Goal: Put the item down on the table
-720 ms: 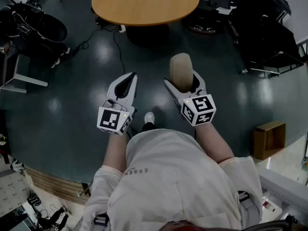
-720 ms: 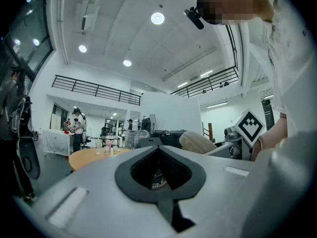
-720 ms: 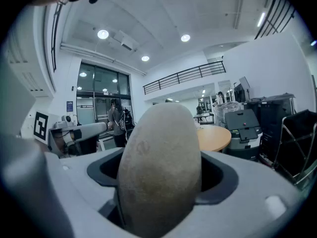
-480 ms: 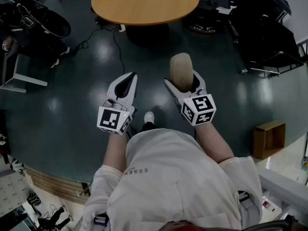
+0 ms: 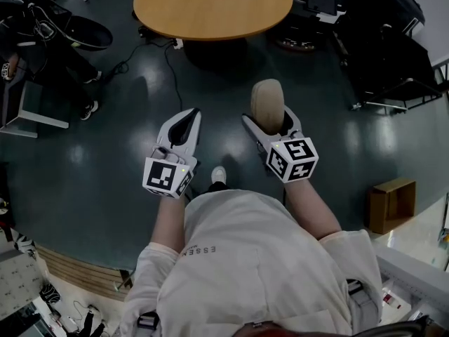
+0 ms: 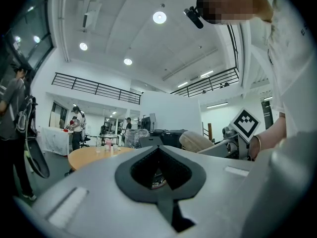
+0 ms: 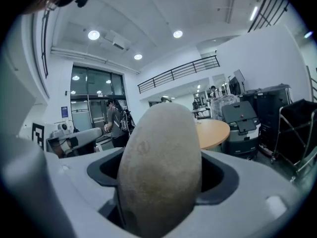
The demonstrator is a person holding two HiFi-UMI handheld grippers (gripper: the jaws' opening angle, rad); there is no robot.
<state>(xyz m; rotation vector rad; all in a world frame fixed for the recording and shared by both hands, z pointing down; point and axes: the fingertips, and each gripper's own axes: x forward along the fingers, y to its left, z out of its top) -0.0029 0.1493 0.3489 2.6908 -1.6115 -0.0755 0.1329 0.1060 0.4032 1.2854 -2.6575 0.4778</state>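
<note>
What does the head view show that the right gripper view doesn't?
Only the head view: the cardboard box on the floor and the person's white shoe. Only the right gripper view: ceiling lights and a balcony railing. Both: the tan oval item held in the right gripper, and the round wooden table.

tools: two, the left tool (image 5: 188,116) and the right tool (image 5: 267,120)
tan oval item (image 5: 266,98): one
round tabletop (image 5: 210,5): one
cardboard box (image 5: 393,201): one
marker cubes: two, left cube (image 5: 167,176) and right cube (image 5: 293,160)
white shoe (image 5: 218,173): one
</note>
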